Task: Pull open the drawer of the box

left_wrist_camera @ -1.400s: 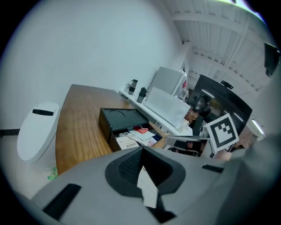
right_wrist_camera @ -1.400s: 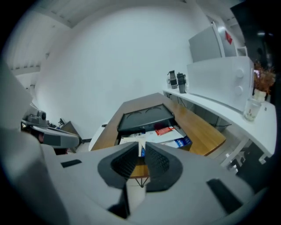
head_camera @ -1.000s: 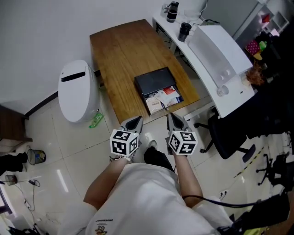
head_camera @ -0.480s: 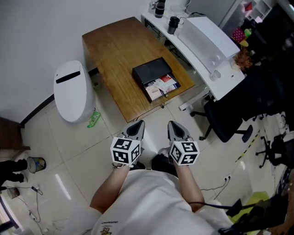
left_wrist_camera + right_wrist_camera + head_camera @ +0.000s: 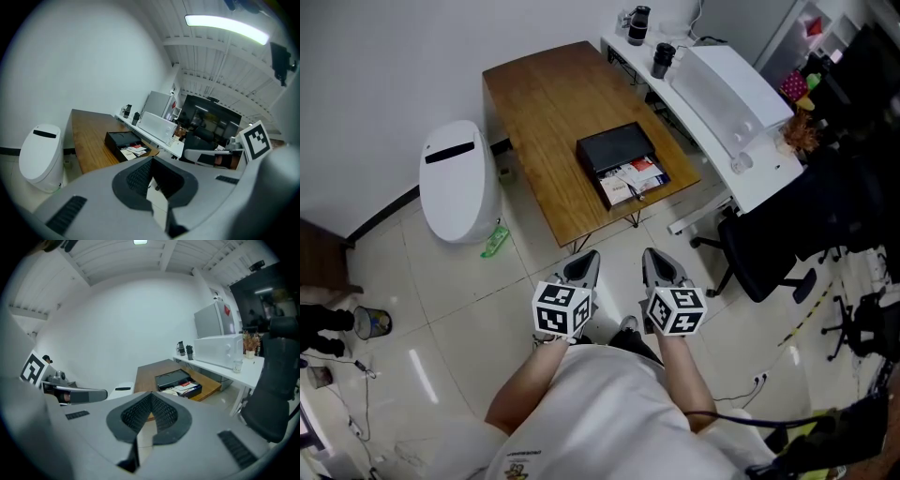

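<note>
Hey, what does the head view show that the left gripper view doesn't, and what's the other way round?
Only the head view: the person's white shirt and arms from above, and a green item lying on the floor.

Only the left gripper view: the ceiling light strip, and the left gripper close up, its jaws together with nothing between them.

Both: the wooden table, the black box with its drawer out and papers inside, and the white bin beside the table.
</note>
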Demonstrator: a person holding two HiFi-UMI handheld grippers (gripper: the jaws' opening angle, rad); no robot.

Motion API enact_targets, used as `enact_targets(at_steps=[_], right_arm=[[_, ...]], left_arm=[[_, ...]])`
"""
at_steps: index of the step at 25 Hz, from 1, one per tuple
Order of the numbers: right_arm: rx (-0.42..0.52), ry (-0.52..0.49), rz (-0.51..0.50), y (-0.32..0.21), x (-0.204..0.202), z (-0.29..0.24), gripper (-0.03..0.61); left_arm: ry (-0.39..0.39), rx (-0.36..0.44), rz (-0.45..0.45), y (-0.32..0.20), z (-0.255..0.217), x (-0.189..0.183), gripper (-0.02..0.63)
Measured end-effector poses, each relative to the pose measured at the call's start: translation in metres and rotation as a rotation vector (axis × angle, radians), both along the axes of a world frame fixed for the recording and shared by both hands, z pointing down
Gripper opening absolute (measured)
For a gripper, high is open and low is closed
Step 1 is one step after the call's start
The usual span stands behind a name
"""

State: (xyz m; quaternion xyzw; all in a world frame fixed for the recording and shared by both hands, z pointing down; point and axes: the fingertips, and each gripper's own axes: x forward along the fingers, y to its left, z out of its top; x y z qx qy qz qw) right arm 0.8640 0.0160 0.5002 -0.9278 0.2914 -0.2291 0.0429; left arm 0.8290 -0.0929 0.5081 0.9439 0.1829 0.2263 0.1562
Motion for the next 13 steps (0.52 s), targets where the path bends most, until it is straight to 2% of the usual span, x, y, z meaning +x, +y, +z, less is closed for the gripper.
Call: enact_targets(at_steps=[13], right_arm=[[0.002,-0.007,-0.051,0.017,0.018,0.001,-0.012]], left_arm=[[0.004,0.003,-0.025,0.027,-0.002,0.013,0.002]])
